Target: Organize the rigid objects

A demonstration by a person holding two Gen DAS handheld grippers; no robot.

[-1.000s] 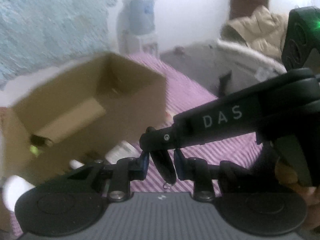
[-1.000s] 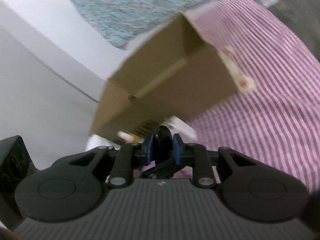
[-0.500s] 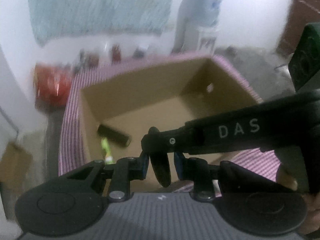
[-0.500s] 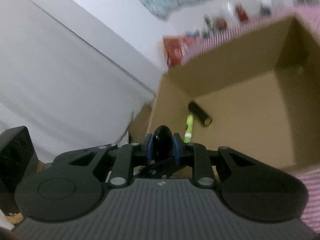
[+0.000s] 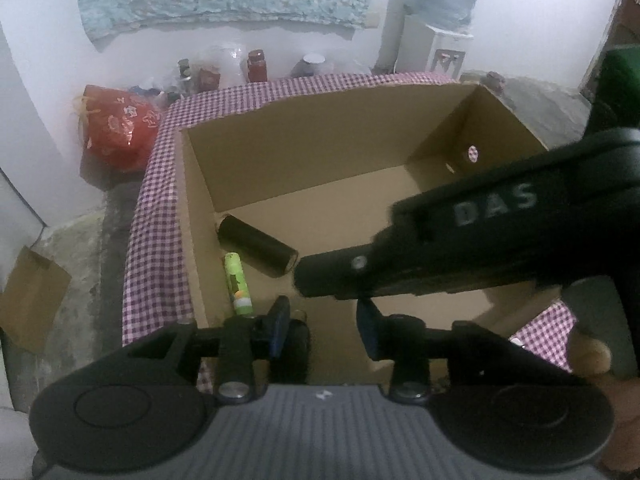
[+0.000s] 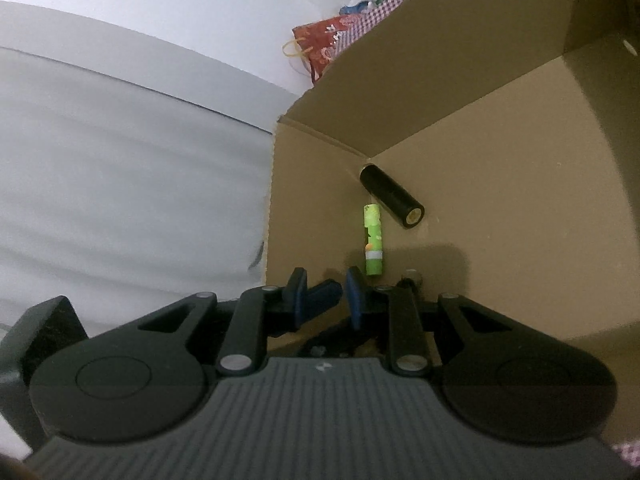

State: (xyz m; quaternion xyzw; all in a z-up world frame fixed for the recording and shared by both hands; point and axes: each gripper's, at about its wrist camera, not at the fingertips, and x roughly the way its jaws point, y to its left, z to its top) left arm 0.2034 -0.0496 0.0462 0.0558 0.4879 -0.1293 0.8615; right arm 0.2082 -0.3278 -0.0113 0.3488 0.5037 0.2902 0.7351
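Note:
An open cardboard box (image 5: 304, 152) (image 6: 440, 80) stands on a checked cloth. Inside, near its left wall, lie a black cylinder (image 5: 256, 246) (image 6: 390, 196) and a green tube (image 5: 237, 282) (image 6: 373, 240). My left gripper (image 5: 324, 324) hangs over the box's near edge and its jaws are opening. A small black oblong object (image 5: 298, 348) (image 6: 412, 278) sits low beside the left pad, and neither pad presses on it. My right gripper (image 6: 326, 296) reaches in from the right, its fingers (image 5: 440, 236) crossing above the left jaws. Its jaws stand narrowly apart, without the object between them.
The checked cloth (image 5: 156, 240) covers the table around the box. Beyond it are a red bag (image 5: 120, 128), several jars (image 5: 256, 66) along the wall and a water dispenser (image 5: 440, 20). A brown paper bag (image 5: 32, 300) lies on the floor at left. A hand (image 5: 592, 356) shows at right.
Both views swung from the box's outside to above its open top. The left jaws widened. The black object, pinched between both pairs of jaws before, now sits lower, free of the pads.

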